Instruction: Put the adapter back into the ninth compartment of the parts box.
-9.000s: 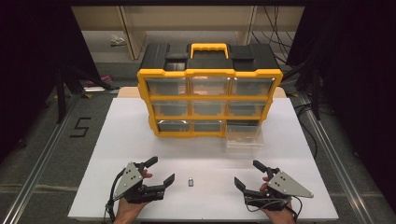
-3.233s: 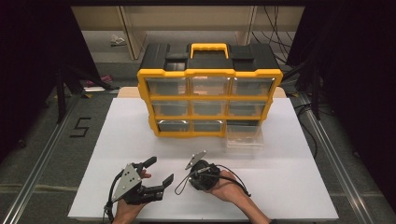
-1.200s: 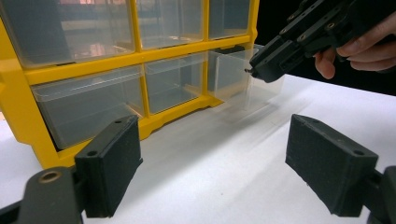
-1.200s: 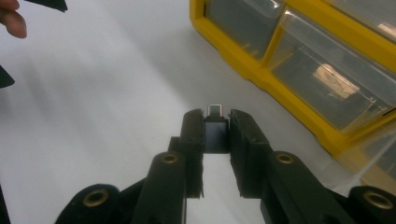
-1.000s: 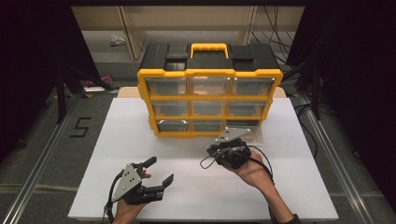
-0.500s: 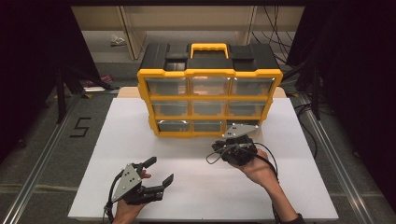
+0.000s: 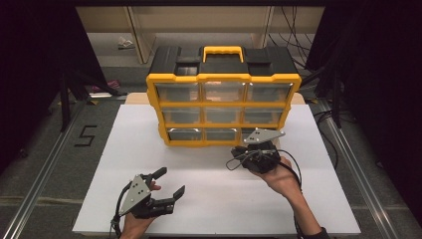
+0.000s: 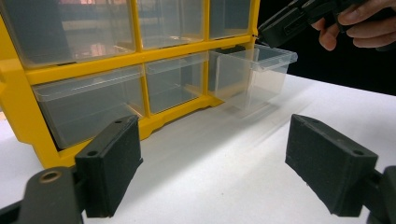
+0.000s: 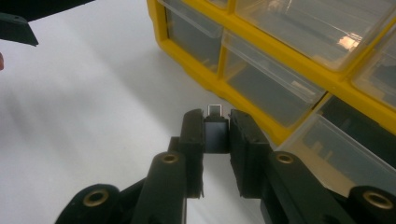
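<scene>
My right gripper (image 9: 216, 135) pinches a small black block (image 9: 216, 134). My left gripper (image 7: 168, 184), at seven o'clock on the white table (image 7: 209, 209), gapes wide above grey floor (image 7: 45, 164).

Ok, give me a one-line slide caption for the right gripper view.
Right gripper clamps a small dark block beside the organizer's pulled-out bottom drawer.

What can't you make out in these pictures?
- Small dark item in the right gripper: right gripper view, the jaws cover its sides, so what it is stays unclear.
- Pulled-out drawer: high view, the right hand and gripper hide it.
- Organizer drawer contents: all views, cloudy plastic and glare.
</scene>
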The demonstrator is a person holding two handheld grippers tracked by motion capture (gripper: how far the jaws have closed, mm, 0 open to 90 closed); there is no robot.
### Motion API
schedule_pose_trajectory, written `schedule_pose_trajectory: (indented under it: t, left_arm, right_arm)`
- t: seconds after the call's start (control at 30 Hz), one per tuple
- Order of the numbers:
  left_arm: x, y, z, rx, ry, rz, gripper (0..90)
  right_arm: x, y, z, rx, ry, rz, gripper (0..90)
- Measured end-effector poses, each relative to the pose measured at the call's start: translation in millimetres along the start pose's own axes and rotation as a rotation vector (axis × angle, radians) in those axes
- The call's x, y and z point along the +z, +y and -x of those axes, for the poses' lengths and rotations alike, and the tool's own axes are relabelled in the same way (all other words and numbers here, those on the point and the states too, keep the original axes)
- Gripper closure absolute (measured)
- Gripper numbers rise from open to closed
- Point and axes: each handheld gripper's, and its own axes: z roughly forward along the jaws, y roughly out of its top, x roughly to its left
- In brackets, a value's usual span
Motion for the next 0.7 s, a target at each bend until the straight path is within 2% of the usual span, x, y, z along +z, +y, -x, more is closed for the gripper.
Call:
schedule_pose_trajectory:
  t: [0.7]
  left_arm:
    - [0.2,0.0,0.1,-0.001,0.000,0.000,17.8]
  right_arm:
    - [-5.8,-3.1,14.0,0.028,-0.034,0.006,76.3]
